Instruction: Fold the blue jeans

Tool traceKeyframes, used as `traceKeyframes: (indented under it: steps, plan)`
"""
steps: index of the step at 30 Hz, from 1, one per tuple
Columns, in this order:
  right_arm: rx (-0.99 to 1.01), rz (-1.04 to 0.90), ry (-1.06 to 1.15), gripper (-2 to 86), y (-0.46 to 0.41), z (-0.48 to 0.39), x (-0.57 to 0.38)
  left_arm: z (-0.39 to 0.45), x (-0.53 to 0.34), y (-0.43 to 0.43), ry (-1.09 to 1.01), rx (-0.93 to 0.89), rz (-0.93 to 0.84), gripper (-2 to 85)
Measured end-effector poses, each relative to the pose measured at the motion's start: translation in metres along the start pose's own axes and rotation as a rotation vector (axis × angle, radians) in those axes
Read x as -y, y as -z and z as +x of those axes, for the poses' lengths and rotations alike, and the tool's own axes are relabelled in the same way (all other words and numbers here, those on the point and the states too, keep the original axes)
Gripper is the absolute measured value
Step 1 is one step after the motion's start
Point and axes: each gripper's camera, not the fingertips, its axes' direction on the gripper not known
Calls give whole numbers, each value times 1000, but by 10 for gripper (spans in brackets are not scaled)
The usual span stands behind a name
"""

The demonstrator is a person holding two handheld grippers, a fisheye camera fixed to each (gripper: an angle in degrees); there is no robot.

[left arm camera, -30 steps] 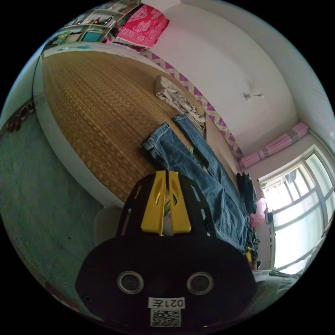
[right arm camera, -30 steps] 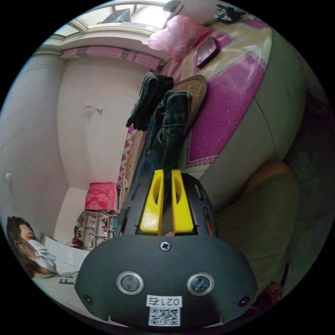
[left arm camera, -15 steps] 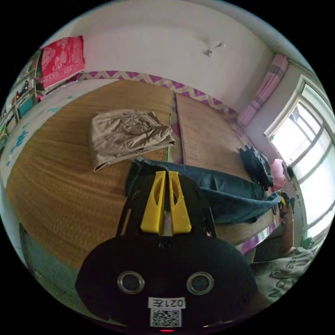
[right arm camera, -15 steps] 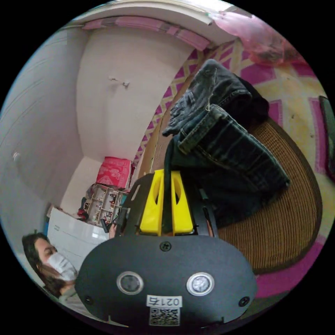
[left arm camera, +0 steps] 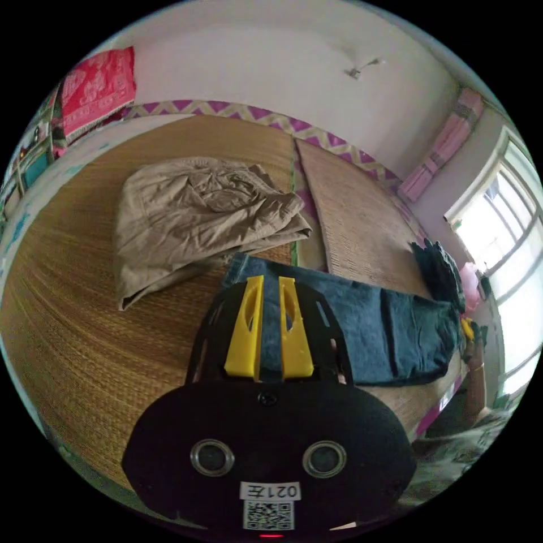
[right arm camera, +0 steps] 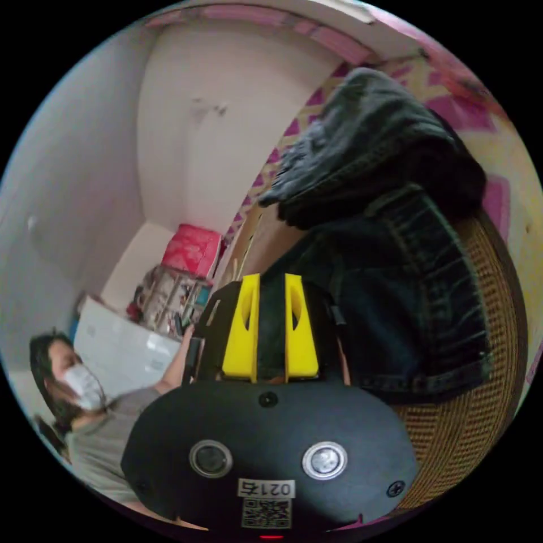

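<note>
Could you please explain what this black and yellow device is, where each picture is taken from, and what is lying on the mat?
These are two hand-held tools, not a robot arm: a person carries one in each hand. Each has a black body, two yellow jaws and a fisheye camera riding on it, so each view looks out over its own jaws.

In the left gripper view, the left gripper stands open over one end of the folded blue denim jeans, which lie flat on a woven straw mat. Beside them lies a folded beige garment.

In the right gripper view, the right gripper stands open over the jeans' other end, next to a dark bundled garment.

Nothing is held.
</note>
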Motion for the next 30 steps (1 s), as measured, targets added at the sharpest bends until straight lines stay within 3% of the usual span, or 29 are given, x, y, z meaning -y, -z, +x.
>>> traceKeyframes:
  steps: [4,8,10,19,21,23,26,30]
  plan:
    - [-4,-282,291,62,-107,-75,-62,48,-10,-13,-169,8,-22,54]
    - [-338,-541,481,66,-231,-99,-159,70,-10,-49,-261,197,-101,51]
    - [-399,-489,478,64,-244,-97,-199,62,-9,-67,-252,277,-158,48]
    - [-604,-368,564,58,-285,-109,-309,28,2,-79,-117,231,-156,-8]
    - [-600,-353,574,59,-289,-105,-326,29,-3,-64,-88,260,-96,-9]
    - [-597,-352,574,59,-293,-100,-334,34,-12,-50,-144,161,-17,-9]
    - [-606,-356,576,60,-302,-94,-343,35,-25,-74,-200,159,-189,-10]
    - [-614,-357,590,60,-308,-87,-354,29,-28,-68,-205,174,-177,-10]
